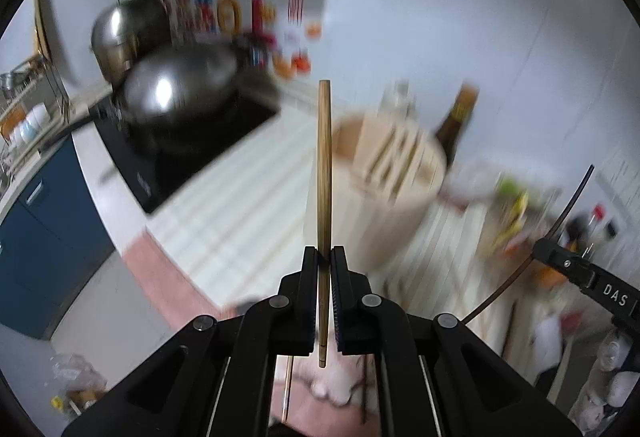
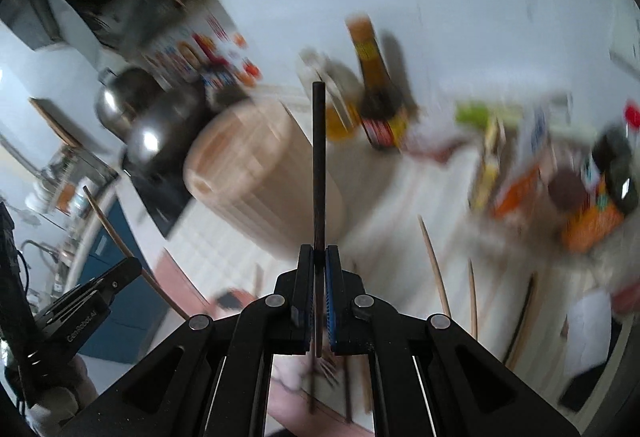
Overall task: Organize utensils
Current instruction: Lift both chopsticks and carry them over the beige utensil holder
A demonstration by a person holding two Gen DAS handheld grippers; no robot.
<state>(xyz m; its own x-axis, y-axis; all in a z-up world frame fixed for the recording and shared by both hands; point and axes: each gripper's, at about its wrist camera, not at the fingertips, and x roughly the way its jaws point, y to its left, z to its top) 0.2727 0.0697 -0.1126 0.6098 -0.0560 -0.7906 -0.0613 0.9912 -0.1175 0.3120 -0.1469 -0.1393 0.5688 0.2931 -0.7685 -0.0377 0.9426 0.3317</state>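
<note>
My left gripper (image 1: 324, 257) is shut on a light bamboo chopstick (image 1: 324, 165) that points straight ahead, above the counter. A round beige slotted utensil holder (image 1: 394, 177) stands just right of the chopstick's tip. My right gripper (image 2: 319, 253) is shut on a dark chopstick (image 2: 319, 165), also pointing ahead. The same holder (image 2: 256, 173) stands just left of it. Several loose chopsticks (image 2: 434, 269) lie on the striped counter mat below. The right gripper also shows at the right edge of the left wrist view (image 1: 576, 269), the left one at the lower left of the right wrist view (image 2: 80, 301).
A steel wok (image 1: 176, 93) sits on a black cooktop (image 1: 188, 157) at the left, with a steel pot (image 1: 124, 33) behind. A dark sauce bottle (image 2: 374, 93) and packets (image 2: 592, 221) stand at the back right. Blue cabinets (image 1: 44, 233) lie below the counter edge.
</note>
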